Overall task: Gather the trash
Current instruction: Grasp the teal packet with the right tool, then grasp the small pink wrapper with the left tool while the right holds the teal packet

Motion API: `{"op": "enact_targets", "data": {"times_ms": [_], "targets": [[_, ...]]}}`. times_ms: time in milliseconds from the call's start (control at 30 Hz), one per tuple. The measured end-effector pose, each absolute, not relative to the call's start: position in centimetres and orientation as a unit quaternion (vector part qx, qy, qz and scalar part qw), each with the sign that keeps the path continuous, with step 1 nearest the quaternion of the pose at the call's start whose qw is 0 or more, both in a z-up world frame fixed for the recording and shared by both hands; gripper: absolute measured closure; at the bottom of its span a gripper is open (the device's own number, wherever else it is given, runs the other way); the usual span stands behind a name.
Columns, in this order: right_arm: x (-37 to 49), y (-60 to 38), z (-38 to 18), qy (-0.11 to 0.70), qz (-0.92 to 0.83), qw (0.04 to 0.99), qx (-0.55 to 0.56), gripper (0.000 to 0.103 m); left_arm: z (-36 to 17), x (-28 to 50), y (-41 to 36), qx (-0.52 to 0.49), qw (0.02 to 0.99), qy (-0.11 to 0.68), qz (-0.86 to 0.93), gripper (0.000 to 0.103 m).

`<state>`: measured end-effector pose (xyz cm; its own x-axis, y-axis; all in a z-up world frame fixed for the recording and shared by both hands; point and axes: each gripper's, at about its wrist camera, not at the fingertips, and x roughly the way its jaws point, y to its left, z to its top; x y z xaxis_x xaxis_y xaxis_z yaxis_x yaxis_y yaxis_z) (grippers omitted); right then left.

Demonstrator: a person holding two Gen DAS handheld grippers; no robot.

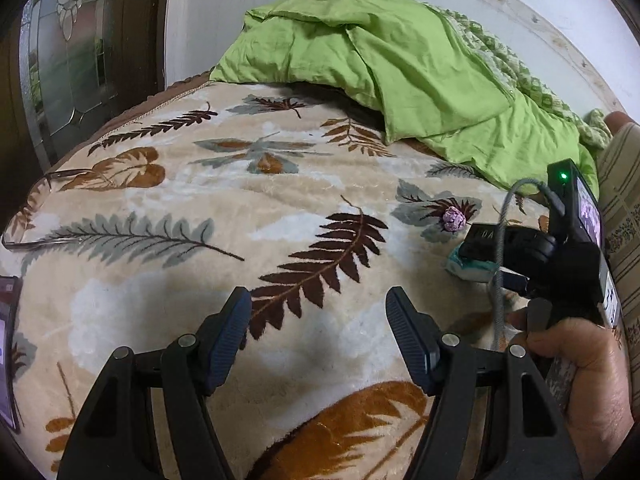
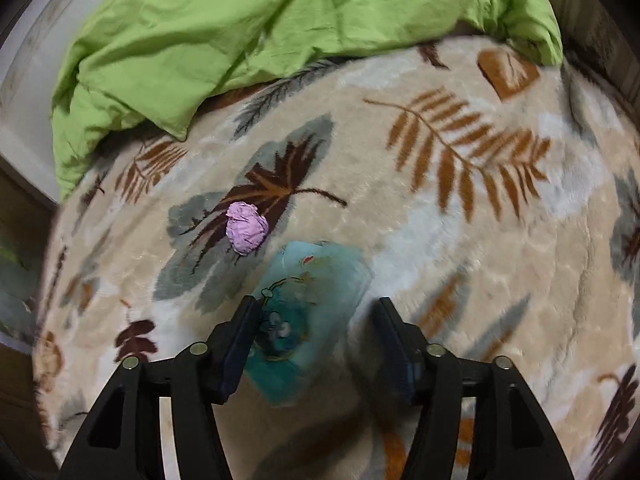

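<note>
Bed [image 1: 168,208] under leaf-print plush blanket [image 2: 460,240], green duvet [image 1: 360,60] bunched at 12 o'clock in both views.

Crumpled pink paper ball [image 2: 246,229] lying on blanket, on a grey-brown leaf print; in left wrist view at 3 o'clock [image 1: 453,219], well apart from left gripper. Teal packet [image 2: 308,300] flat on blanket just beside the ball, at its 5 o'clock; far corner near the ball, apart or touching not clear.

Right gripper [image 2: 316,344]: fingers spread, nothing clamped; hovering over packet, left finger [image 2: 240,344] overlapping packet's edge in view, contact unclear. Seen from left wrist view at 3 o'clock [image 1: 520,252], held by a hand [image 1: 576,368].

Left gripper [image 1: 319,336]: fingers apart, empty, over bare blanket.
</note>
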<state>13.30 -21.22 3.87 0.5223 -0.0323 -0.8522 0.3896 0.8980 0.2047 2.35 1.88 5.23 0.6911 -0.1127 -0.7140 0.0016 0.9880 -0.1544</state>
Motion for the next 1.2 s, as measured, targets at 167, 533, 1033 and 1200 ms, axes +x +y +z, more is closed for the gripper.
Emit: {"op": "enact_targets", "data": {"times_ms": [167,533,1033,1200], "targets": [[12.5,-21.0,4.4,0.466,-0.098,0.863,0.171,0.084,5.1,2.5,1.7,-0.071,0.915,0.395,-0.033,0.034],[2.2,-22.4,8.4,0.412,-0.068,0.888,0.192,0.092,4.3,2.6,0.6,-0.068,0.909,0.407,-0.052,0.034],[-0.8,-29.2,6.8,0.377,-0.078,0.891,0.239,0.092,3.2,13.2,-10.4,-0.023,0.887,0.422,-0.184,0.035],[-1.3,-30.2,6.8,0.369,-0.069,0.888,0.265,0.092,-0.4,17.7,-13.7,0.008,0.876,0.451,-0.171,0.057]]}}
